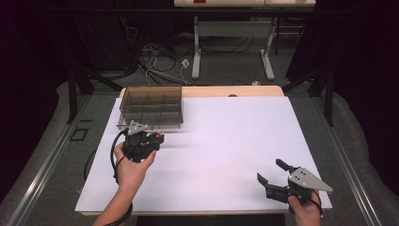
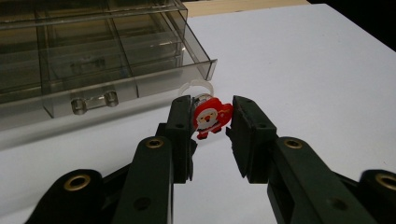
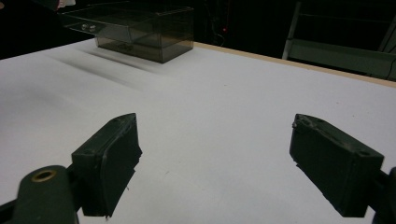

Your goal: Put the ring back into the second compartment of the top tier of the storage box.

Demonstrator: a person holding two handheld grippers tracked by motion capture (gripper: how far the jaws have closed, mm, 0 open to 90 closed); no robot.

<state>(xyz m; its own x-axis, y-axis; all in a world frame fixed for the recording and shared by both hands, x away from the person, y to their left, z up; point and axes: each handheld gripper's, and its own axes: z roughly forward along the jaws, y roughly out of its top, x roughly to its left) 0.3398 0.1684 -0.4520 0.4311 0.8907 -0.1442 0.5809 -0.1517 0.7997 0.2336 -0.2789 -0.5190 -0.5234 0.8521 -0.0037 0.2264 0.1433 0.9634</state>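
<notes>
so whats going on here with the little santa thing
A person works at a white table with a gripper in each hand. The left gripper holds a small Santa ring between its fingers, just in front of the open drawer of a smoky clear organizer box. The right gripper sits open and empty near the table's front right corner.

The left hand-held gripper [image 1: 157, 137] points toward the drawer box [image 1: 151, 106], jaws nearly closed, clamping a small figure. The right hand-held gripper [image 1: 272, 170], well apart from that box, has jaws spread wide.
</notes>
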